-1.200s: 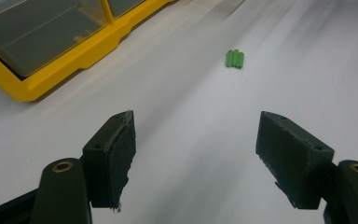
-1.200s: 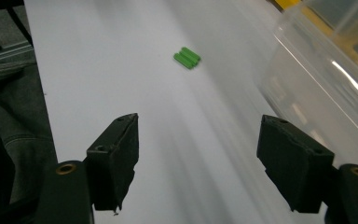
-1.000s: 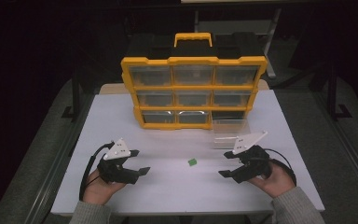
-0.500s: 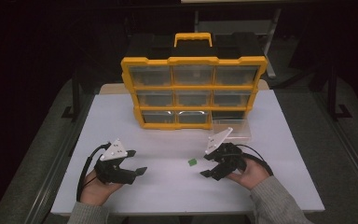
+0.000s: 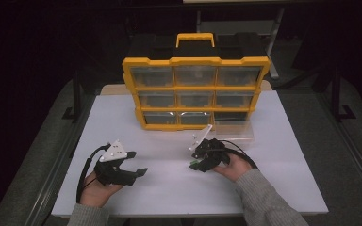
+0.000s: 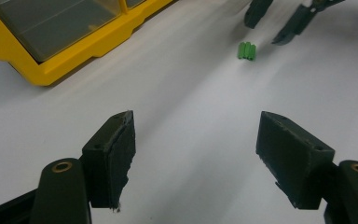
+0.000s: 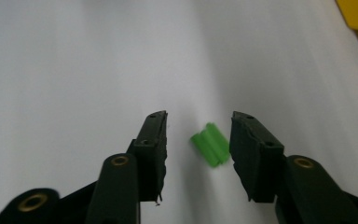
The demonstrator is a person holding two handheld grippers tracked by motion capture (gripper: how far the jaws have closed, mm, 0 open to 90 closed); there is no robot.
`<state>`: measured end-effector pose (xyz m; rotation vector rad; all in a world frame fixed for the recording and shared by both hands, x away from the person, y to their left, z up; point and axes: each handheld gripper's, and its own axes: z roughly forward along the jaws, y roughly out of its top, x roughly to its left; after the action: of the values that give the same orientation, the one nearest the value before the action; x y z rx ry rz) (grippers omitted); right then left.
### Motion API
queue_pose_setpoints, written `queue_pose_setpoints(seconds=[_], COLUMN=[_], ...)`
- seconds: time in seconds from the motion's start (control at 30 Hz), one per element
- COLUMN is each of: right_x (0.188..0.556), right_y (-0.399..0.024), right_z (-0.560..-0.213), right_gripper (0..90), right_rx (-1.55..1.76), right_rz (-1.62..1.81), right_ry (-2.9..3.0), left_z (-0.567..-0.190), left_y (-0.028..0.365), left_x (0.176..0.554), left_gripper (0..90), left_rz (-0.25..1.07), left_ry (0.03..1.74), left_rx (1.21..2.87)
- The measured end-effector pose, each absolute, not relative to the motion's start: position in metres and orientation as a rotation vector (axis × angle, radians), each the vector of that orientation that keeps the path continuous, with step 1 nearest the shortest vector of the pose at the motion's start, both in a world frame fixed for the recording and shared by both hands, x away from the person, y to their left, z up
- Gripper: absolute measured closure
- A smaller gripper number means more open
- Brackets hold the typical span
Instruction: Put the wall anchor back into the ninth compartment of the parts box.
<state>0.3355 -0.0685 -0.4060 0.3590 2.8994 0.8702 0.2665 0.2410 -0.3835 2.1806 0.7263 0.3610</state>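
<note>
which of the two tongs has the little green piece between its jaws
The right tongs: their jaws, just closing, flank the green piece without pressing it. The left tongs rest wide open on bare table.

A white table carries a yellow drawer organizer that stands upright near its far edge, drawer fronts facing the person. A clear plastic drawer lies on the tabletop just in front of the organizer's lower right corner. A small green ribbed piece lies on the bare white surface nearer the person, right of center.
</note>
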Motion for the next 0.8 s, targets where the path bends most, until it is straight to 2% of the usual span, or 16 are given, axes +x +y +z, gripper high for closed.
queue_pose_setpoints(seconds=[0.17,0.5,0.8], right_x=[0.345,0.351,0.354], right_y=[-0.057,-0.052,-0.052], right_z=[-0.409,-0.417,-0.422], right_gripper=[64.5,75.4,78.5], right_rx=[0.345,0.328,0.328], right_rz=[0.851,0.759,0.728], right_ry=[2.899,2.88,2.883], left_z=[-0.384,-0.383,-0.383], left_y=[0.242,0.244,0.243], left_x=[0.267,0.267,0.267], left_gripper=[28.0,28.5,28.9], left_rz=[0.359,0.36,0.353], left_ry=[0.731,0.734,0.727], left_rx=[2.177,2.173,2.174])
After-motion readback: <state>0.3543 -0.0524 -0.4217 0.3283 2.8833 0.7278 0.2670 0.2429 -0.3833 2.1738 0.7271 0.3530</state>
